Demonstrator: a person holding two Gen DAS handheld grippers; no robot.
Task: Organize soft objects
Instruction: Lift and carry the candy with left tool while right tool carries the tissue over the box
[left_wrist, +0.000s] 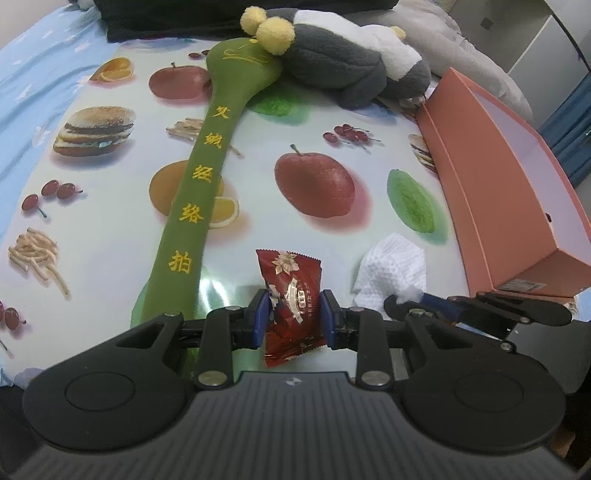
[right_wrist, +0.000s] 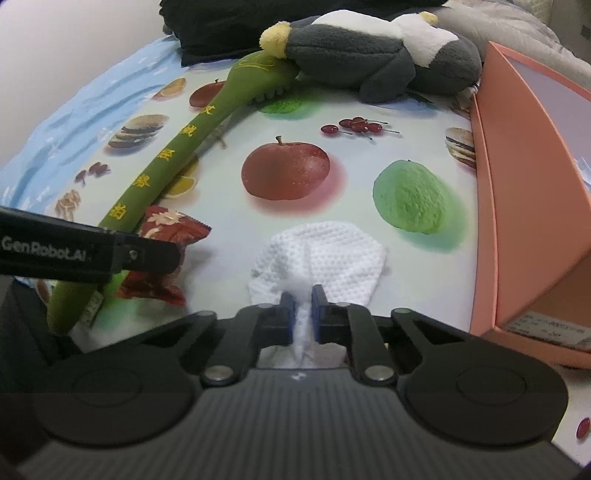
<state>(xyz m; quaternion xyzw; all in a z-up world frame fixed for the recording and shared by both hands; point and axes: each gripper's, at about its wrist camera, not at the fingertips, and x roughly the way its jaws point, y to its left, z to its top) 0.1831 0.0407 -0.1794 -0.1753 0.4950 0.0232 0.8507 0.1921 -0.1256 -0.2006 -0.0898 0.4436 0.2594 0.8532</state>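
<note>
1. Left gripper (left_wrist: 293, 317): jaws part-way closed, blue pads pressed on both sides of a red snack packet (left_wrist: 291, 299); packet held upright near the front edge of the worktop (left_wrist: 110, 229), just right of the green plush paddle's handle.
2. Right gripper (right_wrist: 303, 314): jaws nearly shut, pinching a bunched fold of the white waffle cloth (right_wrist: 325, 258); rest of cloth lies spread on the worktop ahead of the jaws, near the front edge and left of the orange box (right_wrist: 517, 206).
3. Green plush paddle (left_wrist: 199, 177) runs from the front edge toward the back; its head touches the grey-and-white plush toy (left_wrist: 347, 62) at the back edge; box stands open at the right edge.
4. Judgement: both grips look set; lift and carry to the box likely next.
5. Risks: cloth is held by a thin fold only, so it may slip out on lifting; hanging cloth may catch the box wall and land outside; packet film is slick and may rotate or slide between the pads; the two grippers sit close together, so moving both rightward risks a collision.
</note>
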